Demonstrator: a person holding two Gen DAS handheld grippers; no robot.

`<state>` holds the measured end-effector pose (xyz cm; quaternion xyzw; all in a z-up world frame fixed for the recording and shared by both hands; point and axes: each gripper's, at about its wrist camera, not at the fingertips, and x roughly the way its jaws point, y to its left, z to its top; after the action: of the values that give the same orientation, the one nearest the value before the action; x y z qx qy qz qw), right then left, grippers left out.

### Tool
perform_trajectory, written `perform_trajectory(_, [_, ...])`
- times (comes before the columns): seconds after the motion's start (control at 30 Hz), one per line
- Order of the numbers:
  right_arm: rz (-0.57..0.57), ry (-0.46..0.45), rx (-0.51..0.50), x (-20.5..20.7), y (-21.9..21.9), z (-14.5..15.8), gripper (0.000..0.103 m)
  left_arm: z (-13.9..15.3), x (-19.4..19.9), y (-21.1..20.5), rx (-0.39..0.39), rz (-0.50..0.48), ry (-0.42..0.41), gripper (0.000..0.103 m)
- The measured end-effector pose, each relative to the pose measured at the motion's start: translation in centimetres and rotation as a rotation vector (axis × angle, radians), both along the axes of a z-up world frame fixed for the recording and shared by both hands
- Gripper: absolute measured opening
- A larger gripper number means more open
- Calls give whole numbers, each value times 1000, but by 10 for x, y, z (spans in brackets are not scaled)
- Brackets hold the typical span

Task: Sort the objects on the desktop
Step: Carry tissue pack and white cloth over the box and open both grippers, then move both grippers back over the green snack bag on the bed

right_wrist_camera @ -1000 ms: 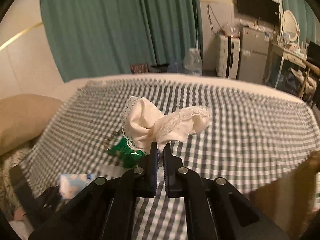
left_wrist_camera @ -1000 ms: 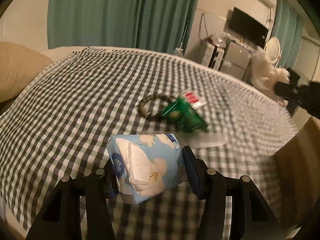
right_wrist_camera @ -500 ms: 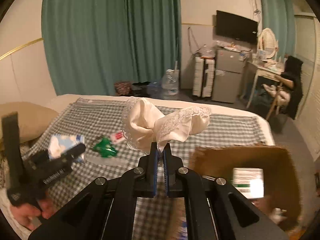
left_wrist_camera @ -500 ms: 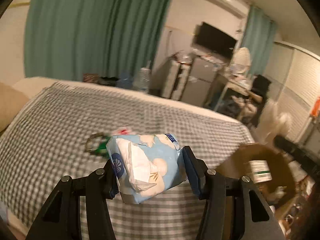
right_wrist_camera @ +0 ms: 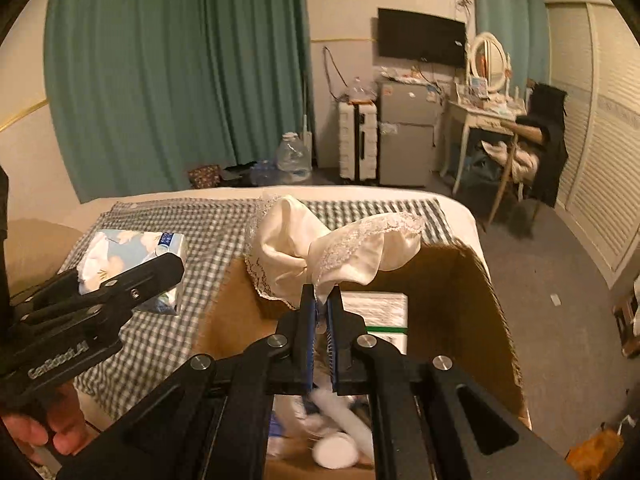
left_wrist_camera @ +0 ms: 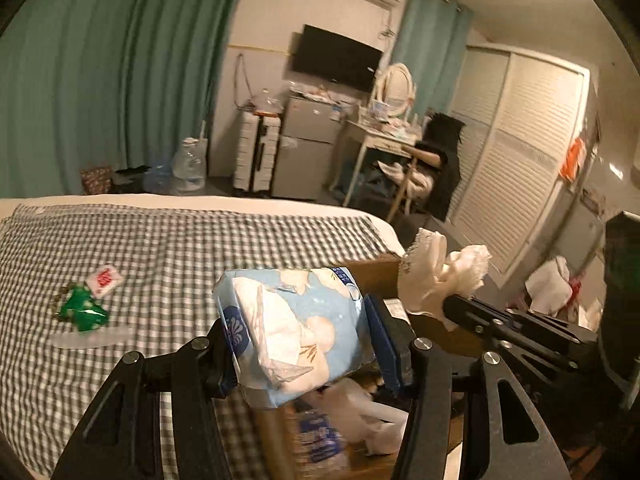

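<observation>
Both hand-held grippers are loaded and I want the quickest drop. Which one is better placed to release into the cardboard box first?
Right. The right hand-held gripper holds the cream lace cloth directly over the open cardboard box. The left hand-held gripper, clamping the tissue pack, sits at the box's near edge, partly over the checked cloth.

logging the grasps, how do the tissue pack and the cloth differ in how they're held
The left gripper stands wide around the boxy blue tissue pack; the right gripper pinches the limp cream cloth nearly shut. The pack sits between the fingers; the cloth flops above the tips. Both are held up by the cardboard box.
</observation>
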<state>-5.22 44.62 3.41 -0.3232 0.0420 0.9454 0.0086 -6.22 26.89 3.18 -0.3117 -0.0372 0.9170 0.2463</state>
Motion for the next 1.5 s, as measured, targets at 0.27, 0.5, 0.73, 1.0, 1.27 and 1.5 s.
perform_trajectory(0.27, [-62,-37,-40,9,43,-28,7,-31,4,31,-53,-42,-44,56])
perform_trajectory(0.5, [-109,-26,-66,12,41,-31,58,-43,-1,24,-88,-71,-72,81])
perform_trajectory(0.73, [-102,-14,-64,11,22,-20,57,-34,1,-4,-84,-41,-70,88])
perform_trajectory(1.0, [-50,0,-34,8,-19,0,57,-4,1,-56,-80,38,-26,93])
perform_trajectory(1.27, [52,44,16,5,-88,34,57,27,-5,-134,-60,151,36,97])
perform_trajectory(1.5, [159,121,11,-1,-155,72,57,57,-17,-230,-34,292,102,98])
